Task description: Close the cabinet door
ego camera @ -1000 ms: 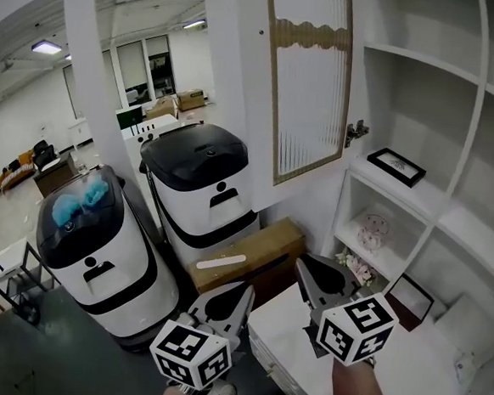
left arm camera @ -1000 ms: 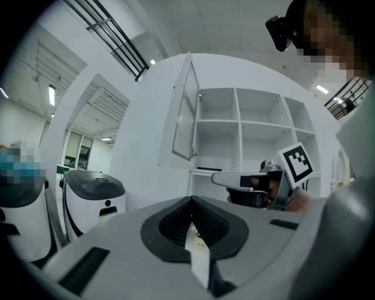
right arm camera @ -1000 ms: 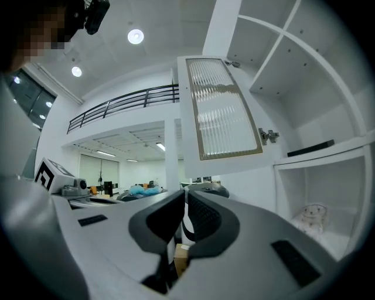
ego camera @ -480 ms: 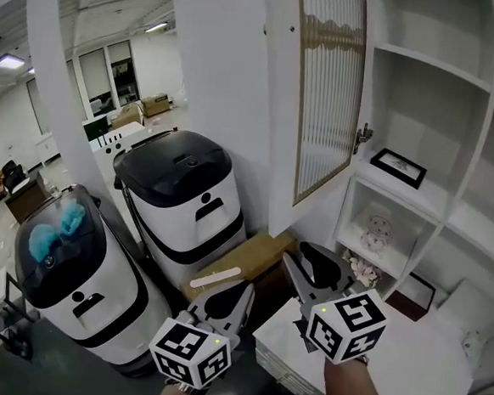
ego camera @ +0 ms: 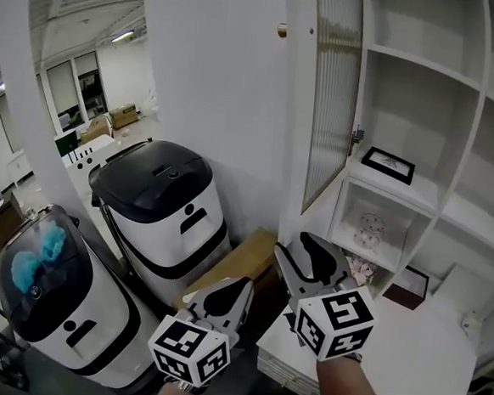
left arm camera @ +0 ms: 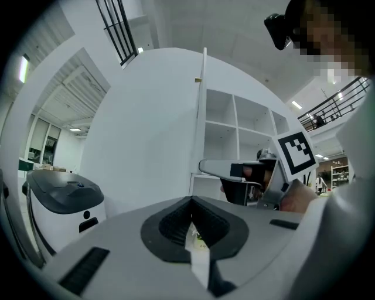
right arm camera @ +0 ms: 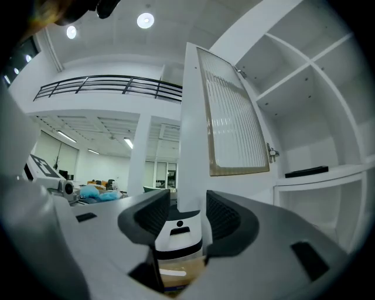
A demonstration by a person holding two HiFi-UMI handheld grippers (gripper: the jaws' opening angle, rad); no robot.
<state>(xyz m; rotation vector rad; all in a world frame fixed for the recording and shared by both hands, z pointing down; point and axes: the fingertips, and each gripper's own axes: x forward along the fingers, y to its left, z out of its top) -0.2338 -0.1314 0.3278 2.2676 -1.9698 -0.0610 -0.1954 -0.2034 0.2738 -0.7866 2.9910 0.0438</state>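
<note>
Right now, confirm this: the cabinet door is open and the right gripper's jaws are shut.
Not shut: in the right gripper view the right gripper has its jaws apart, just opening, nothing between them. The cabinet door is open.

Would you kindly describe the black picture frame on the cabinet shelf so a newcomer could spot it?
Start at the white cabinet on the right, whose ribbed glass door stands open. On the shelf beside the door's hinge lies the black frame; the other dark frame sits lower, at the counter.

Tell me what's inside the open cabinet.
A black framed picture sits above a round patterned piece. The ribbed glass door covers whatever is further left.
</note>
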